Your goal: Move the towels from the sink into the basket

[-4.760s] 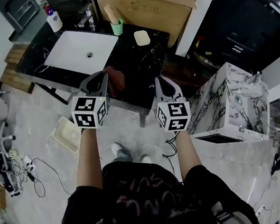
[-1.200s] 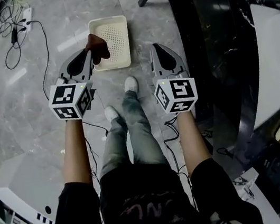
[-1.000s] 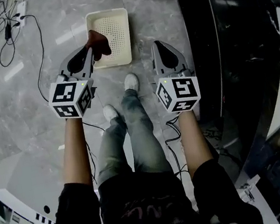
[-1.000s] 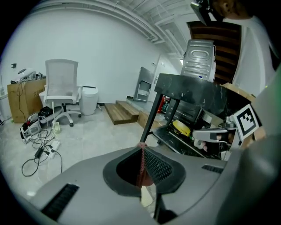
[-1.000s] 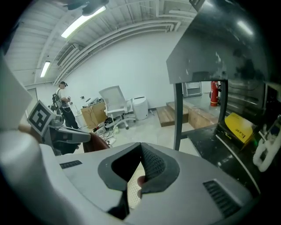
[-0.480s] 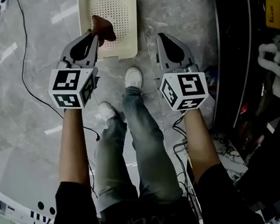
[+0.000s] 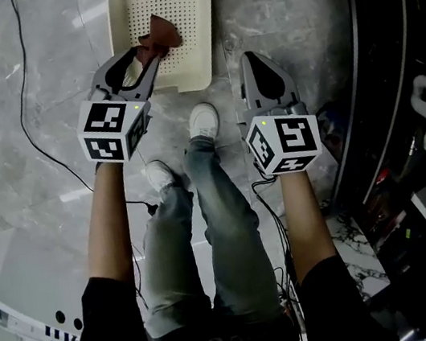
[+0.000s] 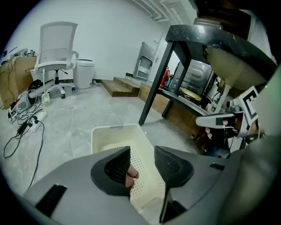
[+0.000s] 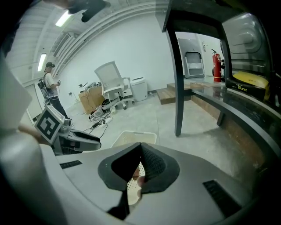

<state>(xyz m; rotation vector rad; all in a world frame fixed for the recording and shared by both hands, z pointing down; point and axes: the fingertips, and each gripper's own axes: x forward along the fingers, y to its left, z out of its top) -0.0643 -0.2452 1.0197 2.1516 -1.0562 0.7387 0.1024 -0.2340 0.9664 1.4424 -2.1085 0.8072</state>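
Note:
A cream perforated basket [image 7: 129, 9] stands on the grey floor in front of me. My left gripper [image 7: 145, 52] hangs over its near end with a reddish-brown towel [image 7: 159, 35] at its tips. In the left gripper view the jaws of this gripper [image 8: 142, 154] are opening; a gap shows between them, and the towel [image 8: 131, 175] lies against the left pad above the basket [image 8: 109, 140]. My right gripper [image 7: 252, 59] hovers to the right of the basket, above bare floor. In its own view the right gripper [image 9: 140, 147] is shut and empty, with the basket [image 9: 131, 139] beyond it.
A black counter [image 7: 388, 53] with clutter under it runs along the right. Cables [image 7: 24, 93] trail over the floor at the left. My shoes [image 7: 202, 118] stand just short of the basket. A white office chair [image 8: 57, 48] and a person [image 9: 50, 88] are far off.
The left gripper carried the towel forward from the basket's near edge to over its inside. Its jaws have spread apart. The right gripper stayed shut beside it.

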